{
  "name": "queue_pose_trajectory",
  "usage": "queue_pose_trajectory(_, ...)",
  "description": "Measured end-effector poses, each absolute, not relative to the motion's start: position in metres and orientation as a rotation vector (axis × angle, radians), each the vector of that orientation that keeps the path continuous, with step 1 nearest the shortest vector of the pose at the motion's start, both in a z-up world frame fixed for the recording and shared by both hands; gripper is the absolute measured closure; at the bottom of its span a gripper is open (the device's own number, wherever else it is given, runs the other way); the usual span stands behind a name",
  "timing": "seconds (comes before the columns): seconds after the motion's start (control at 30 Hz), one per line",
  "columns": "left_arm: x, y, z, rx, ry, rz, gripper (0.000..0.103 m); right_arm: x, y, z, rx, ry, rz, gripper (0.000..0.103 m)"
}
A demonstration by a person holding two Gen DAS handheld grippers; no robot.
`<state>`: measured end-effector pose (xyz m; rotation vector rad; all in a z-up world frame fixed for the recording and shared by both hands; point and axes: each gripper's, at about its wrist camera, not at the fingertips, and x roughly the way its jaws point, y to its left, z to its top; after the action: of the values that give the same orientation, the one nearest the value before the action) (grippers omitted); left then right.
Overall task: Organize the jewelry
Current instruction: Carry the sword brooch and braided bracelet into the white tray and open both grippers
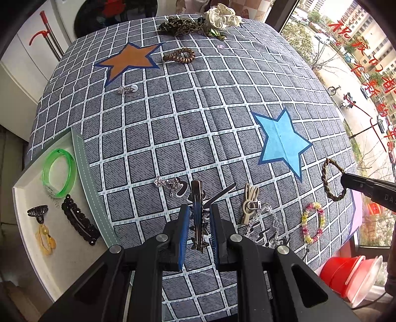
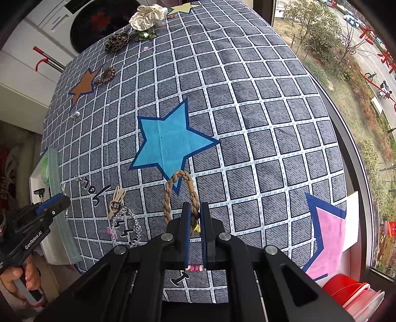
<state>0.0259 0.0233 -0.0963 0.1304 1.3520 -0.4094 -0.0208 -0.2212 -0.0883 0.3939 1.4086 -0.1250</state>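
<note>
Right now my left claw (image 1: 198, 220) clenches a dark metal star-trimmed hair clip (image 1: 198, 213) above the checked tabletop (image 1: 198, 123); my right claw (image 2: 195, 220) pinches a tan braided cord bracelet (image 2: 180, 193). Both grips look thin, so either piece could slip before reaching the white tray (image 1: 32, 223).

A: The metal hair clip (image 1: 198, 215) looks glossy and smooth; the braided loop (image 2: 182, 195) is rough, matt cord.

B: The checked cloth (image 1: 222, 123) on the worktop looks woven and matt. The green bangle (image 1: 59, 172) is shiny, translucent plastic, and the cream scrunchie (image 1: 222, 16) has a satin sheen.
</note>
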Motion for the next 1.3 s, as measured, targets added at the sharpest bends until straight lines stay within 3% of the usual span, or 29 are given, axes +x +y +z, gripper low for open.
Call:
queue_pose_trajectory(0.8,-0.009,0.192,-0.096,-0.122,1.318,-0.066,0.080,0.040,-0.020,-0.053,0.138,1.408,0.342,0.095)
queue_pose_trajectory(1.3,-0.026,0.269,-0.139,-0.271,1.361,0.143,0.080,0.071,0.111,-0.083,-0.033,1.487,0.562,0.095)
